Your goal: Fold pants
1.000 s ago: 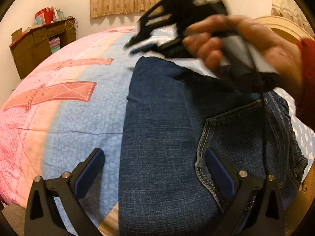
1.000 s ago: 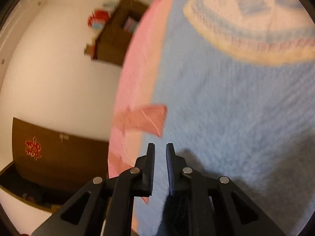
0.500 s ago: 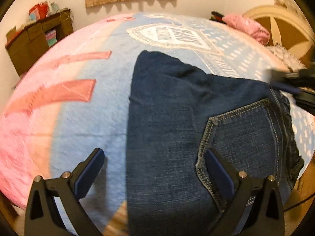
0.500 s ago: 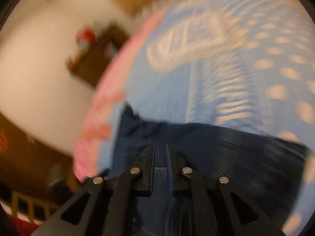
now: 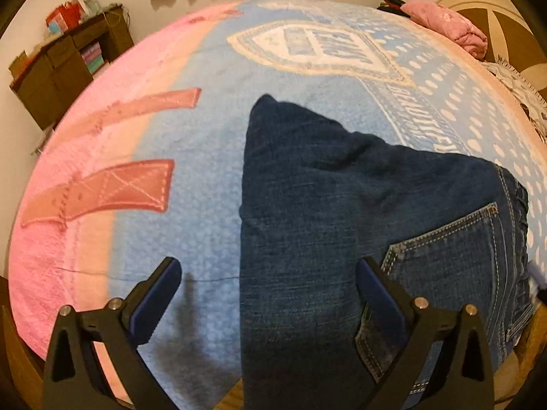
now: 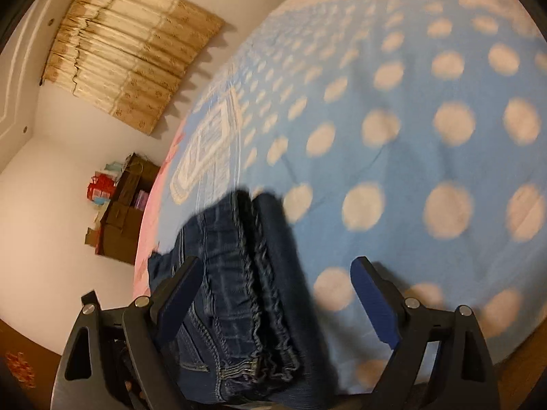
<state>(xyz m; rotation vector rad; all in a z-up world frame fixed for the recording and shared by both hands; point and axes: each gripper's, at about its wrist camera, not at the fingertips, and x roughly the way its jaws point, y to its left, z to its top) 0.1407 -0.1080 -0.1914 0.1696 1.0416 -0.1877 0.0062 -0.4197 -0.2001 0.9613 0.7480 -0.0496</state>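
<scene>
Dark blue jeans (image 5: 342, 225) lie folded on the blue and pink blanket (image 5: 191, 171), back pocket up at the right near the bed's front edge. My left gripper (image 5: 266, 287) is open and empty, hovering above the jeans' near left part. In the right wrist view the jeans (image 6: 239, 273) show edge-on, with the stacked waistband layers. My right gripper (image 6: 273, 290) is open and empty, its jaws standing either side of that waistband edge, just above it.
A pink pillow (image 5: 444, 24) and a wooden headboard (image 5: 495, 17) are at the far right. A brown cabinet (image 5: 65, 68) stands by the left wall. Curtains (image 6: 126, 65) hang on the far wall. The bed's front edge is just below the grippers.
My right gripper, shut a second ago over the blanket, swung back to the jeans' waistband side and opened. It has left the left wrist view. My left gripper stayed open, pulling back slightly.
</scene>
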